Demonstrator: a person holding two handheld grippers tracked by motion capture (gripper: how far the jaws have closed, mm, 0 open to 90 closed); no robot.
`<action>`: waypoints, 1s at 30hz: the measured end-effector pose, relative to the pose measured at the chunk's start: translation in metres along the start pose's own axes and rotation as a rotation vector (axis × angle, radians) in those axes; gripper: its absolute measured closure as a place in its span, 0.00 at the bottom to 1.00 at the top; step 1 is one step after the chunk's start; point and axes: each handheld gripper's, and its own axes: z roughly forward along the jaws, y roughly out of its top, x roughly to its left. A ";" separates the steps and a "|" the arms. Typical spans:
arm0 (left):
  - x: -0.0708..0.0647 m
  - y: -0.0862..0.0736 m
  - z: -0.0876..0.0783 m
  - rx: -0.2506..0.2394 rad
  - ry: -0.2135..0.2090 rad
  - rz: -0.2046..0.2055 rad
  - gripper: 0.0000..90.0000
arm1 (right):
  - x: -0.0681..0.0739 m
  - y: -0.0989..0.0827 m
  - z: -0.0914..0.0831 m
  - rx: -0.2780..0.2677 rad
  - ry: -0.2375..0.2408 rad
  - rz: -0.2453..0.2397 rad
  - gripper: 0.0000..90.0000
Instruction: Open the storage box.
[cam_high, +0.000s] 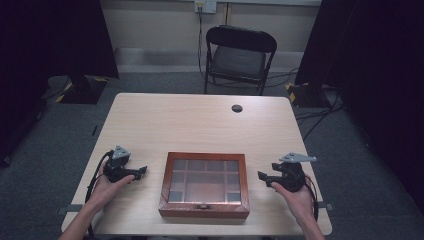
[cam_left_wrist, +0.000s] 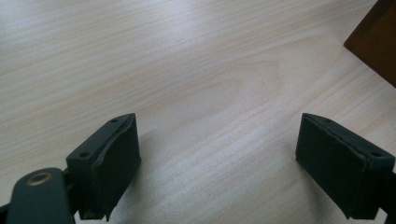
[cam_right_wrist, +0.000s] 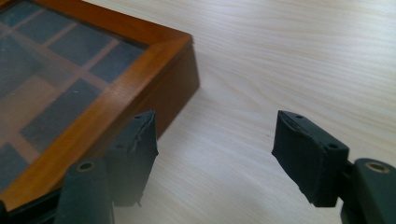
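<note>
under glass lid, wooden box (cam_high: 204, 212) compartments' contents too dim to tell

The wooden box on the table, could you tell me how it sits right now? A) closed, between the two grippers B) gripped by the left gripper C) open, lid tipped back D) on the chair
A: the wooden box lies lid-down and closed, with the left gripper and right gripper apart from it on either side.

The high view is looking forward and down over the whole table (cam_high: 200, 120), while each gripper view is looking low and close along its own jaws, both sharing the wooden box (cam_right_wrist: 140, 70) with the high view.
</note>
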 end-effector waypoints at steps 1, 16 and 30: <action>0.000 0.000 0.000 0.000 0.000 0.000 0.14 | 0.000 0.000 0.000 0.000 0.000 0.000 0.33; 0.000 0.000 0.000 0.000 0.000 0.000 0.14 | 0.046 0.050 0.008 -0.035 0.168 -0.105 0.42; 0.000 0.000 0.000 0.000 0.000 0.000 0.14 | 0.091 0.066 0.025 -0.026 0.341 -0.196 0.57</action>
